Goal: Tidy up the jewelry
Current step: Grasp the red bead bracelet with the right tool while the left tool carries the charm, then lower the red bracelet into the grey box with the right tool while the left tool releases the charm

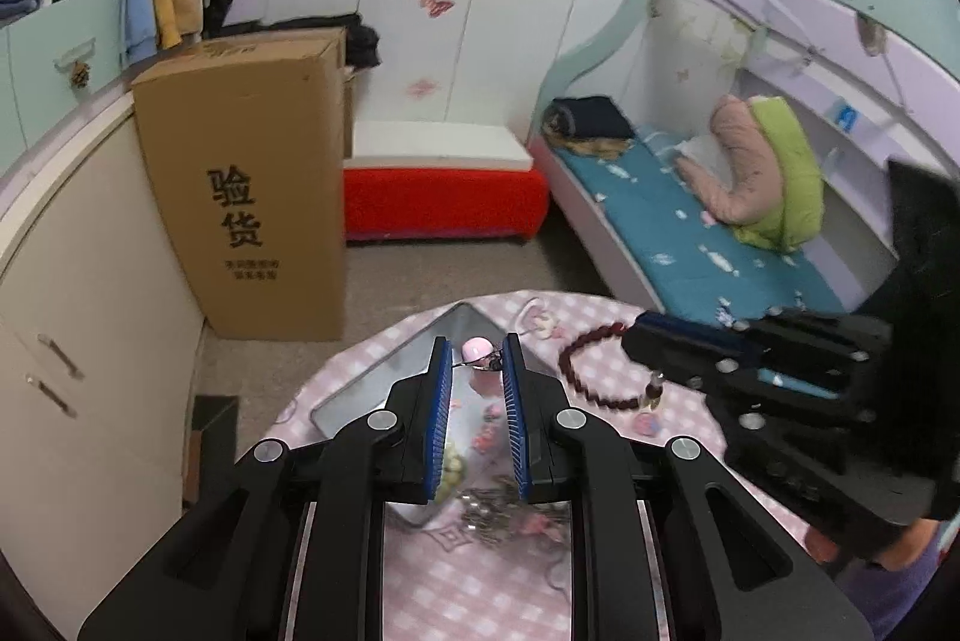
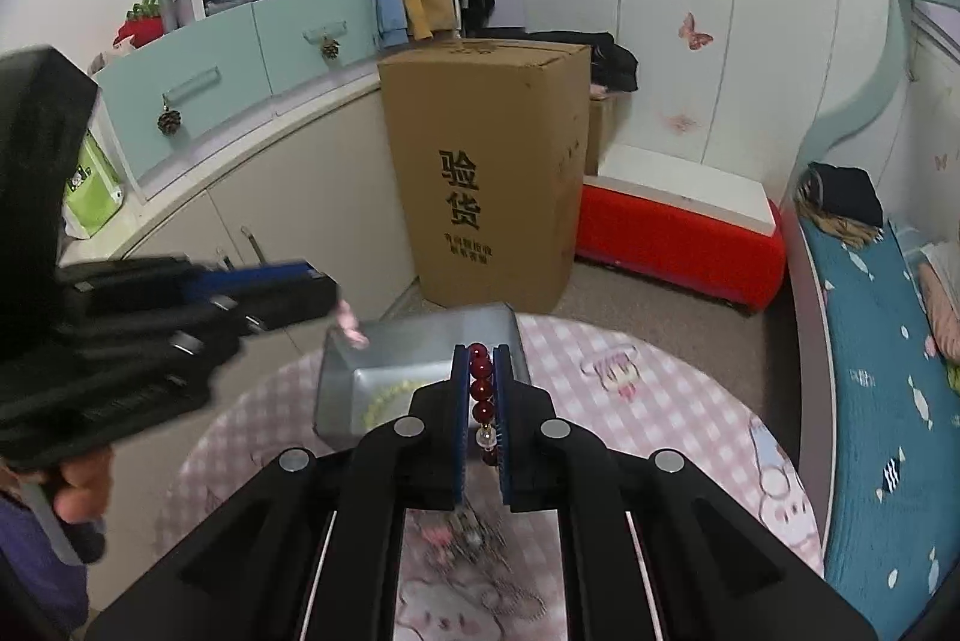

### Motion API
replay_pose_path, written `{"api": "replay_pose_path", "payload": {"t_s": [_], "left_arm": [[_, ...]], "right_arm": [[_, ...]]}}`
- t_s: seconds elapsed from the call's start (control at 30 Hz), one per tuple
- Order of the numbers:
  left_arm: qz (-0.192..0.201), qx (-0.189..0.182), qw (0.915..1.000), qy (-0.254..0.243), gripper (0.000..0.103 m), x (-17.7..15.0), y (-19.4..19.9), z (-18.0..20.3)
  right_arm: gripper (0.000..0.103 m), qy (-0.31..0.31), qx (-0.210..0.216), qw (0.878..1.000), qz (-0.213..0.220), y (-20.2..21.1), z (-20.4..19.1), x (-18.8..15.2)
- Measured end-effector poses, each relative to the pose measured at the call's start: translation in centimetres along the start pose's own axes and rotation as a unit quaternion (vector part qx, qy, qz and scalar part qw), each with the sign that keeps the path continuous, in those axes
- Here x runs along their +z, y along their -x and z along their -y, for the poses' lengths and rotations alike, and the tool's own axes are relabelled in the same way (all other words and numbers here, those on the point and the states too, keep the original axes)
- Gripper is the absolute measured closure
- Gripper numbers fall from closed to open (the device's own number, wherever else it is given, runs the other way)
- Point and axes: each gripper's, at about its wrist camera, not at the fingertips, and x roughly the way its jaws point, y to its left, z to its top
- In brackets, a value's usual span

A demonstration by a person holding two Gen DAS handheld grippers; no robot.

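My left gripper [image 1: 478, 364] is shut on a small pink ornament [image 1: 477, 348], held at the fingertips above a metal tray [image 1: 366, 389]. From the right wrist view the ornament [image 2: 351, 326] sticks out of that gripper [image 2: 327, 290] beside the tray [image 2: 420, 341]. My right gripper [image 2: 481, 353] is shut on a dark red bead bracelet [image 2: 480, 389]; its loop [image 1: 576, 365] hangs from the tip [image 1: 633, 341] over the pink checked tablecloth [image 1: 600, 317]. A yellow-green bead string [image 2: 384, 401] lies in the tray. Blurred chains [image 1: 486, 518] lie on the cloth below the grippers.
The round table [image 2: 690, 401] stands in a bedroom. Beyond it stand a tall cardboard box [image 2: 492, 173], a red bench [image 2: 678, 233], cream cabinets [image 1: 90, 281] on the left and a bed with a blue sheet [image 1: 690, 233] on the right. A person's hand [image 2: 84, 485] holds the left gripper.
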Motion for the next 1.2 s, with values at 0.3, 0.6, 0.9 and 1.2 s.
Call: {"api": "replay_pose_path", "payload": {"t_s": [0.3, 0.6, 0.9, 1.2], "left_arm": [[-0.051, 0.027, 0.9983, 0.009, 0.085, -1.5, -4.7, -2.5], [-0.069, 0.041, 0.9967, 0.016, 0.083, -2.5, -6.8, -3.6], [-0.080, 0.052, 0.9953, 0.020, 0.067, -3.0, -7.6, -3.8], [-0.071, 0.065, 0.9946, 0.039, 0.045, -3.2, -6.7, -4.6]], "right_arm": [[0.096, -0.016, 0.017, 0.999, -0.032, -4.9, -0.9, 1.2], [0.095, -0.022, 0.017, 0.997, -0.072, -8.9, -1.4, 0.1], [0.095, -0.028, 0.016, 0.995, -0.091, -9.9, -1.1, -0.8], [0.092, -0.040, 0.005, 0.993, -0.111, -11.1, -0.4, -1.3]]}}
